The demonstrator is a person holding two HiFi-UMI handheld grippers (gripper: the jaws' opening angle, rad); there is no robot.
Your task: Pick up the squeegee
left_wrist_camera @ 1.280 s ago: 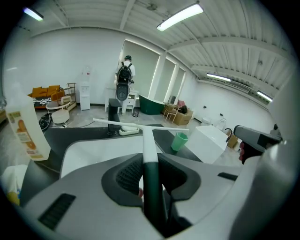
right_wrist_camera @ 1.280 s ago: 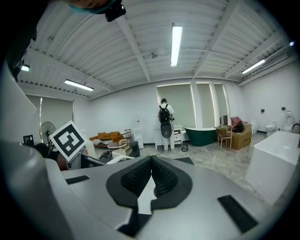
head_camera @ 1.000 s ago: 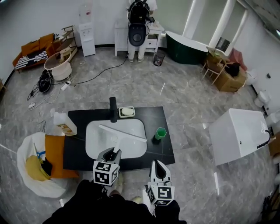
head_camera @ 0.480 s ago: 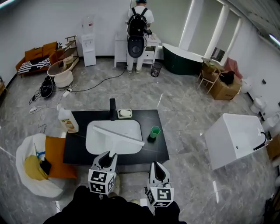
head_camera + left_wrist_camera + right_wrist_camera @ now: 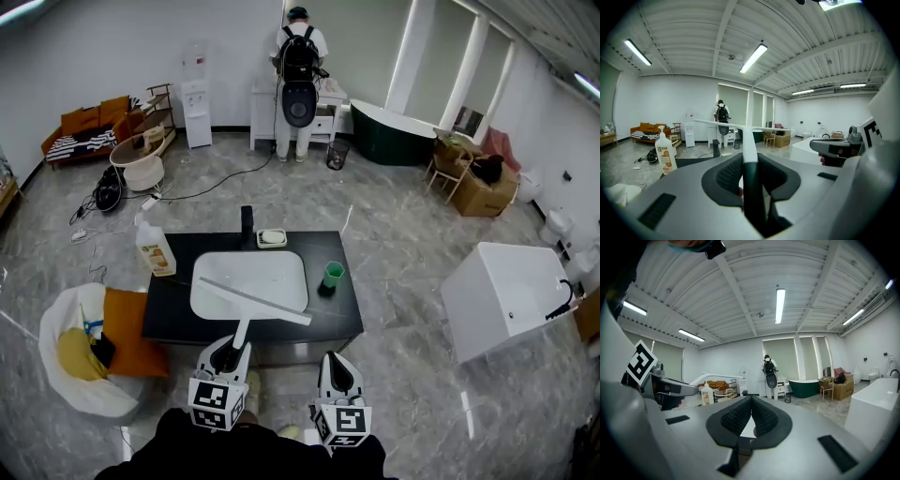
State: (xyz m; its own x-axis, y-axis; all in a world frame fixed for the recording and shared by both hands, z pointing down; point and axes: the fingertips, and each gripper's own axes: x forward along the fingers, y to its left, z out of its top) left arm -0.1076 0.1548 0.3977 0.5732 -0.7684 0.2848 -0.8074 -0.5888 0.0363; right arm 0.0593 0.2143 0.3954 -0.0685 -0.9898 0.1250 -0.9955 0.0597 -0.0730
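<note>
**Grey showroom, black desk: the squeegee is in the left jaws**

The room is a big showroom with a grey marble floor (image 5: 403,234). In its middle stands a black desk (image 5: 167,319) with a white sink (image 5: 253,277) set in it. On the desk are a soap bottle (image 5: 156,253) at the left back corner, a dark faucet (image 5: 247,221) and a soap dish (image 5: 273,238) behind the sink, and a green cup (image 5: 332,275) to the right of the sink. A white bathtub (image 5: 506,295) stands well apart on the right. A person with a backpack (image 5: 299,56) stands at the far wall.

The left gripper (image 5: 750,168) is at the front edge of the desk. Its jaws are closed on the dark handle of the squeegee (image 5: 749,140), and the pads press on it from both sides. In the head view the white blade lies slanted over the front part of the sink. In the left gripper view the blade is raised above the desk top.

The right gripper (image 5: 751,416) is just beside the left one, in front of the desk. Its jaws are together and nothing is between them.
</note>
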